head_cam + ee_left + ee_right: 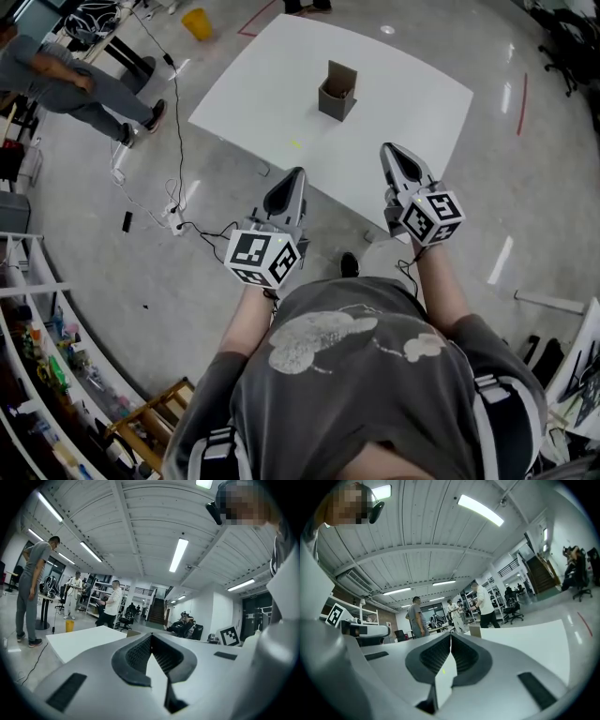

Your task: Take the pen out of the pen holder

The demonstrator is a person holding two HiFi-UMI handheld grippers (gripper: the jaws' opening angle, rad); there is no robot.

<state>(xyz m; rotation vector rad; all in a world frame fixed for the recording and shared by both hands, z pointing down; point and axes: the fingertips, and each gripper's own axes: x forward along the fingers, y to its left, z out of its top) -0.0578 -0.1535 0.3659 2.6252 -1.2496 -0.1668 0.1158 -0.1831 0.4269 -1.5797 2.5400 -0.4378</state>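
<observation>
A brown cardboard pen holder (337, 91) stands upright near the middle of the white table (412, 84). No pen shows in it from here. Both grippers are held short of the table's near edge, pointing level toward it. The left gripper (294, 172) is over the floor with its jaws closed and nothing between them. The right gripper (391, 150) reaches the table's edge, also shut and empty. In the left gripper view the left gripper's (151, 635) tips meet, and the pen holder (132, 633) peeks just left of them. In the right gripper view the right gripper (451, 634) is shut, with the pen holder (475, 631) just to the right.
A small yellow-green mark (294, 143) lies on the table's near side. A person (66, 84) sits at the upper left beside a yellow bucket (197, 23). Cables (173, 216) trail over the floor. Shelving (37, 375) and a wooden frame (150, 422) stand at the lower left. People (33, 592) stand beyond the table.
</observation>
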